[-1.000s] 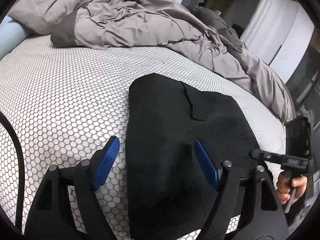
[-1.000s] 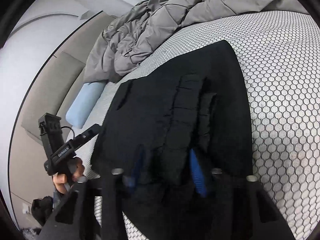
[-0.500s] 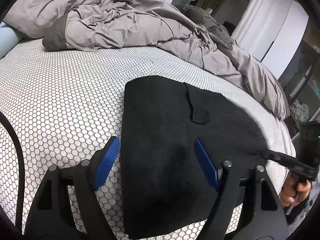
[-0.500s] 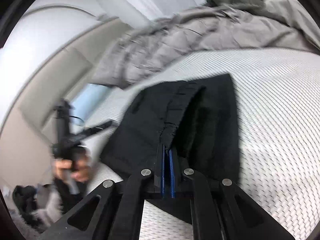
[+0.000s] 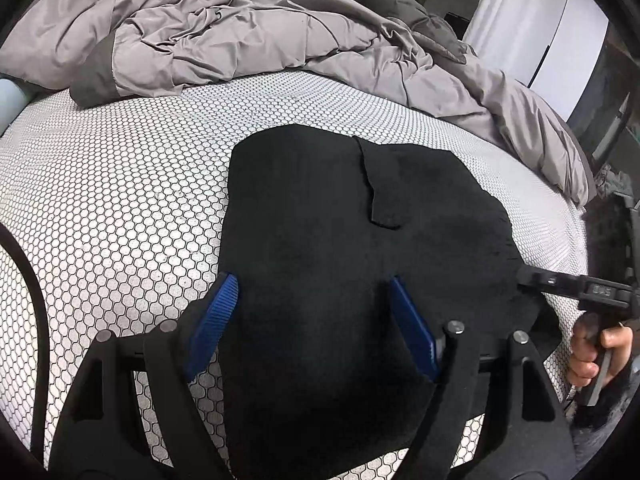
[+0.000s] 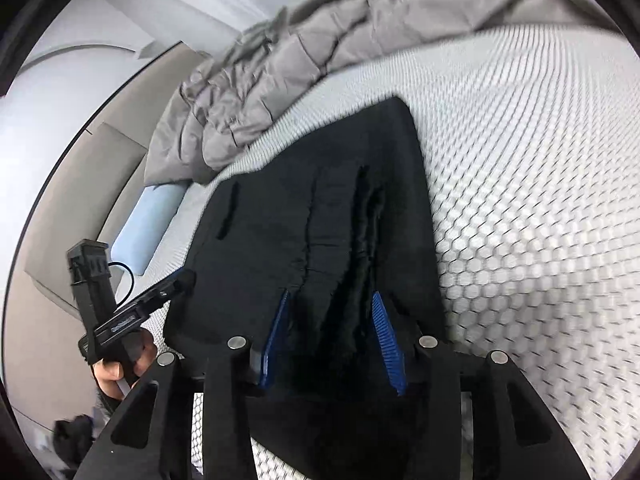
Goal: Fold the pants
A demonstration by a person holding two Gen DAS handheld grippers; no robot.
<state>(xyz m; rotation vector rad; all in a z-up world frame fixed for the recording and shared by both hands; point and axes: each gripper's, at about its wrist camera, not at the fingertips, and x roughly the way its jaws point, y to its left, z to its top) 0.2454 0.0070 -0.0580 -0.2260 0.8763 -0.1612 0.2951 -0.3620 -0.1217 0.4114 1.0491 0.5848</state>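
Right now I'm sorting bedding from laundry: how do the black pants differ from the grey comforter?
The black pants lie spread flat in the middle of the patterned mattress; the grey comforter is bunched in a crumpled heap along its far edge. The pants are black and smooth, the comforter grey, puffy and creased. Both rest on the mattress.

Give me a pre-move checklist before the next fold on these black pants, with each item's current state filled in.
1. Black pants lie on the mattress, clear of the grey duvet: ok.
2. Left gripper free of fabric, jaws wide above the pants: ok.
3. Right gripper released: its jaws are opening, with a raised ridge of cloth between them; pads look off it: ok.
4. Pants flat for folding: not ok, that ridge stands up in the right wrist view.
5. Near edge of the pants: cannot tell, both grippers hide it.
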